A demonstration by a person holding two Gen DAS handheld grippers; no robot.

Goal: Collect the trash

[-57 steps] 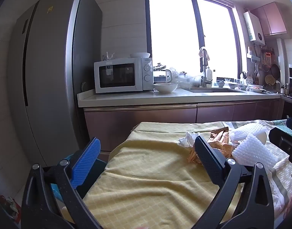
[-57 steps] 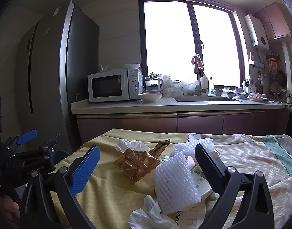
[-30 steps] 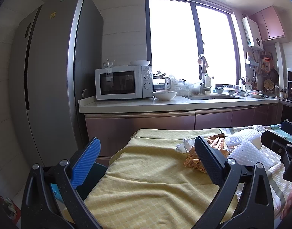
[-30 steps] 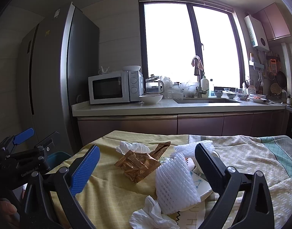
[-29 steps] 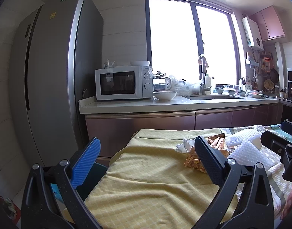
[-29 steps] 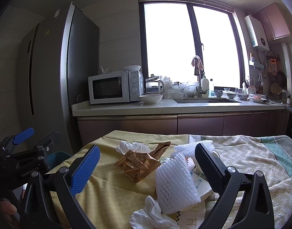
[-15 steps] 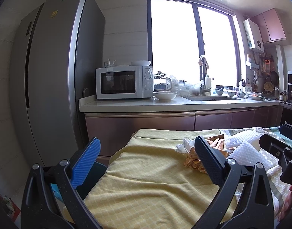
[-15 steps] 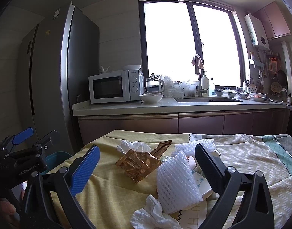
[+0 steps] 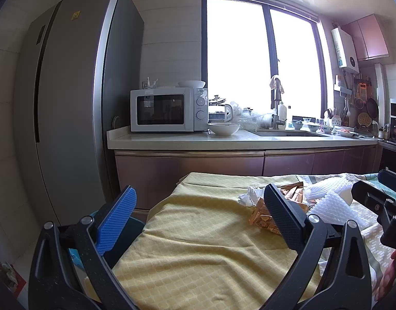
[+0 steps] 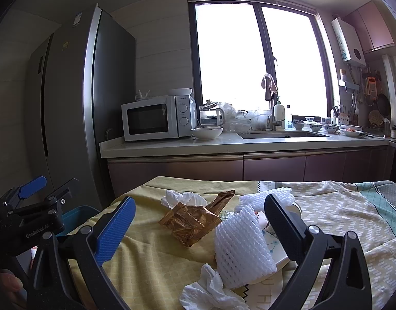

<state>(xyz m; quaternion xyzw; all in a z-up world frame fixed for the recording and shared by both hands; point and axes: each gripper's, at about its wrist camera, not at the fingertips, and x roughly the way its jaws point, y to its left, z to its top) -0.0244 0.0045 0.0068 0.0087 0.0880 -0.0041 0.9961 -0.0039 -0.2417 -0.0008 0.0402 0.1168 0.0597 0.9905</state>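
Nothing has been picked up yet: both sets of tongs hover over the cloth-covered table with their jaws spread wide and nothing between them, so this looks like the approach before the first grab.

The right gripper (image 10: pixel 198 222) faces the litter squarely. Between its fingers lie a crumpled gold foil wrapper (image 10: pixel 191 221) and, nearer its black finger, a white foam fruit net (image 10: pixel 243 245) resting on a plate (image 10: pixel 274 250). A crumpled tissue (image 10: pixel 210 290) sits just below the net, close to the camera, and a second tissue (image 10: pixel 183 198) lies beyond the wrapper, with another foam net (image 10: pixel 265 197) farther back on the right.

The left gripper (image 9: pixel 198 222) hangs over bare yellow tablecloth (image 9: pixel 198 245); the trash is off towards its black finger, which partly hides the wrapper.

A teal bin (image 10: pixel 75 213) stands off the table edge, beyond the blue finger of the right tongs, and is probably where the litter goes. The likely next move is for the right tongs to drop forward and close on the wrapper or the net; both are light and springy, so they need a firm pinch.

Only the right view shows the near tissue and the plate. Only the left view shows a red patch on the floor (image 9: pixel 11 275), too blurred to identify.
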